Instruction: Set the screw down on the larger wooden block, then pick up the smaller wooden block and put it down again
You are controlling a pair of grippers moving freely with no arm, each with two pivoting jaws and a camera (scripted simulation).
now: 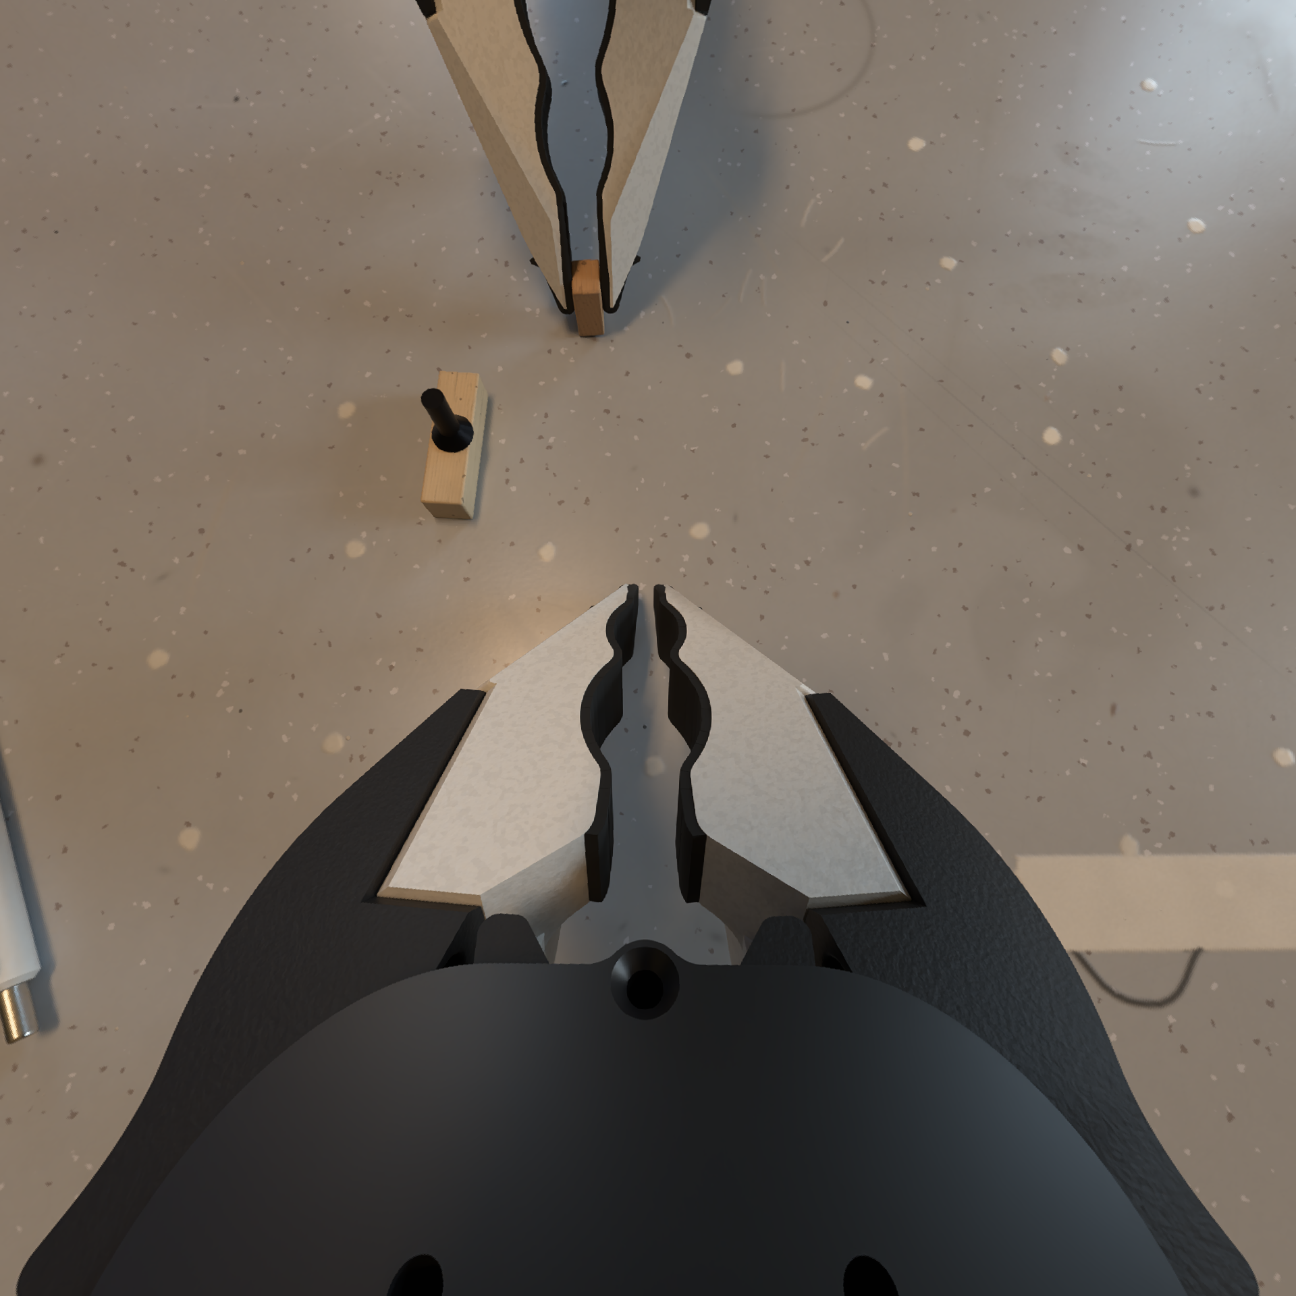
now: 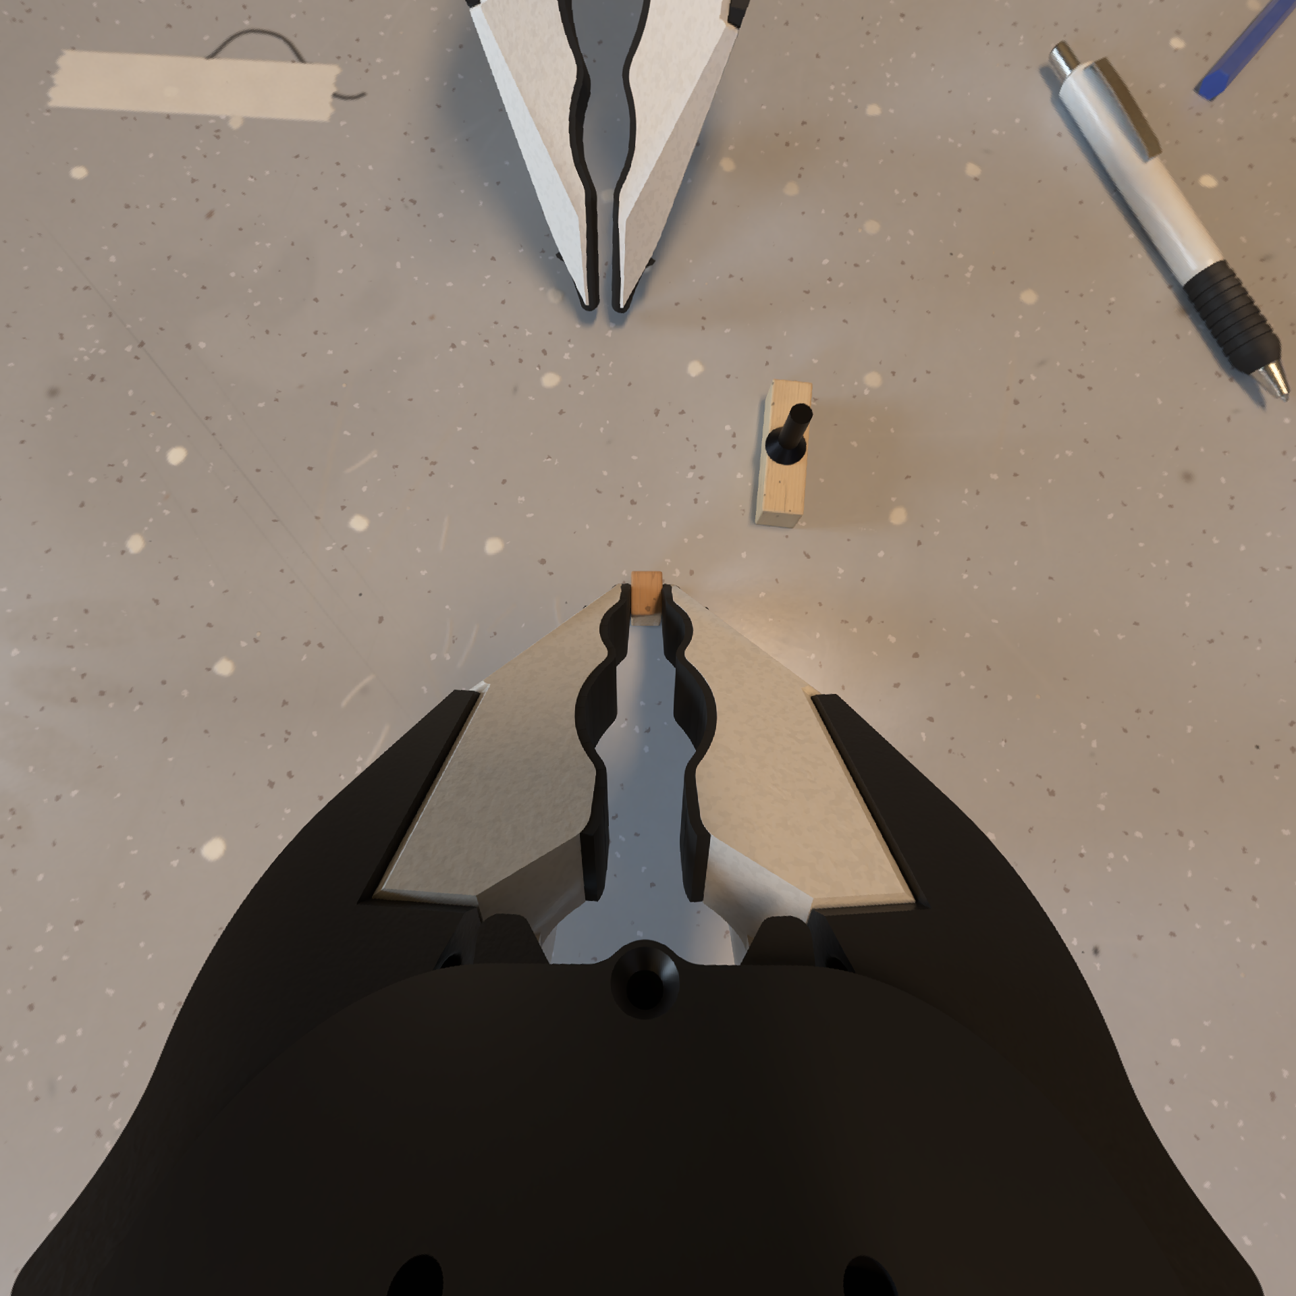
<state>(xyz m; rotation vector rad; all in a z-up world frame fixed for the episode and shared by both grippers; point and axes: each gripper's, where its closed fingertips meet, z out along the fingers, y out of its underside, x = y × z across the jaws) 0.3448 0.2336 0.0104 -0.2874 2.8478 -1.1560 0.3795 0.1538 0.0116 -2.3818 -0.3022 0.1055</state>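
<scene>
My right gripper (image 2: 646, 596) clamps the small block (image 2: 646, 593) at its fingertips. My left gripper (image 1: 646, 595), jaws nearly together and empty, faces it; the screw (image 2: 790, 436) stands on the larger block (image 2: 783, 484).

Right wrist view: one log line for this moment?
screw: upright on larger wooden block | right gripper: shut on smaller wooden block | left gripper: shut, empty | pen: untouched

No legible text, label, brand, number or sign is observed on the pen (image 2: 1157, 203), tape (image 2: 193, 84), blocks or worktop (image 2: 280, 421).
</scene>
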